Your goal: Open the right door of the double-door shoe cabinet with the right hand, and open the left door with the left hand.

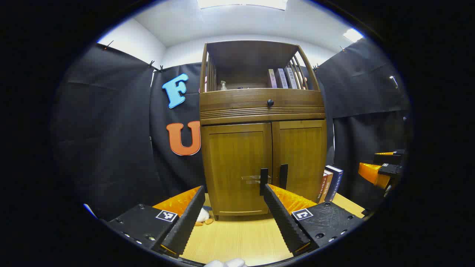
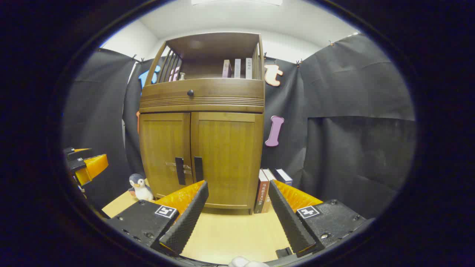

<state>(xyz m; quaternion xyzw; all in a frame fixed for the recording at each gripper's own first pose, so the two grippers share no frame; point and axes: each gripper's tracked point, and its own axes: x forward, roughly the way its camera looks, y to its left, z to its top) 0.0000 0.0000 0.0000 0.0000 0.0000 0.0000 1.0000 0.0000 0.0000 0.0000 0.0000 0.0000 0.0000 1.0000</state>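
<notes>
The shoe cabinet [image 1: 261,148] stands straight ahead of the left gripper [image 1: 233,193], both doors closed, their two dark handles [image 1: 273,177] side by side at the middle seam. The left gripper's jaws stand spread wide with nothing between them, apart from the cabinet. The right gripper [image 2: 237,189] is likewise spread wide and empty (the cabinet sits slightly to its left). Books [image 2: 266,193] lean ahead of it beside the cabinet; a penguin toy [image 2: 140,187] sits off to its left.
</notes>
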